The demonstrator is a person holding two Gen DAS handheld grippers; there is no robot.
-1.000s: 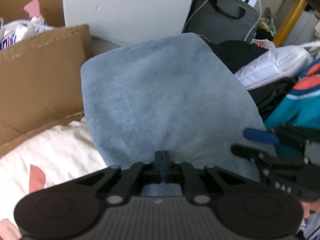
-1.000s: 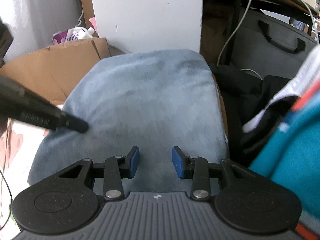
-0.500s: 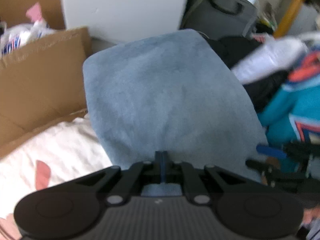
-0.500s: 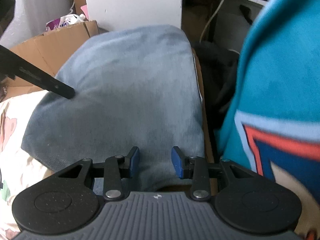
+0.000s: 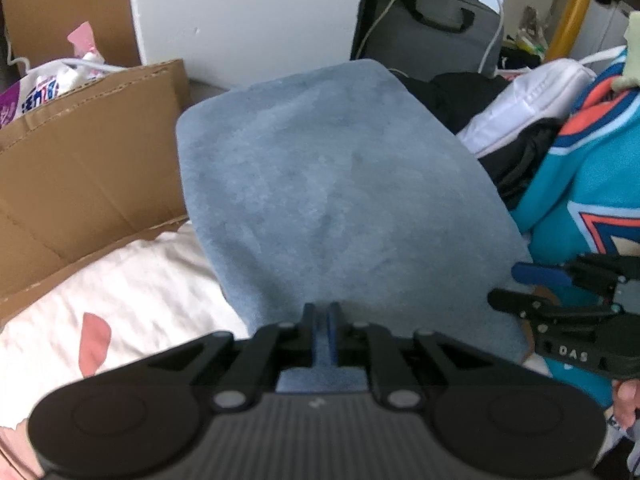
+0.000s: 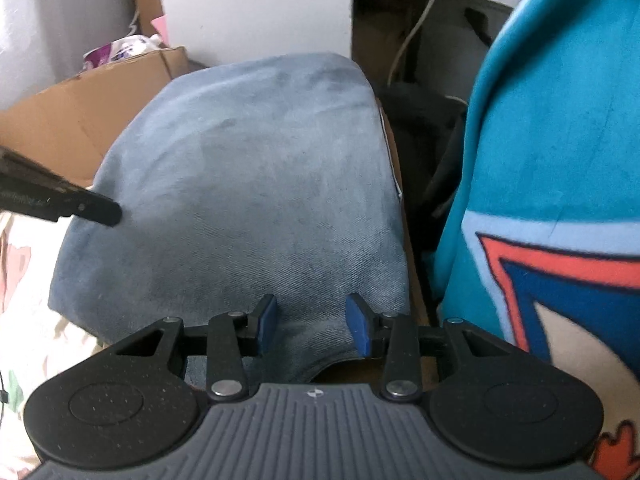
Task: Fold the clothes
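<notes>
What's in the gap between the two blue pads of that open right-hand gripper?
Only the blue-grey folded cloth: in the right wrist view the right gripper stands open over its near edge, gripping nothing.

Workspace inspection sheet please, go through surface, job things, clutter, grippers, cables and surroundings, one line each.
Surface: white bedding with pink shapes.
Job's things: folded blue fleece garment; teal garment with orange and blue graphic to its right.
Clutter: brown cardboard box, purple-printed plastic bag, black clothes, white padded item.
Grippers: left gripper shut on the fleece's near edge; right gripper open over it.
Cables: white cable across grey bag.
Surroundings: white panel, yellow post.
</notes>
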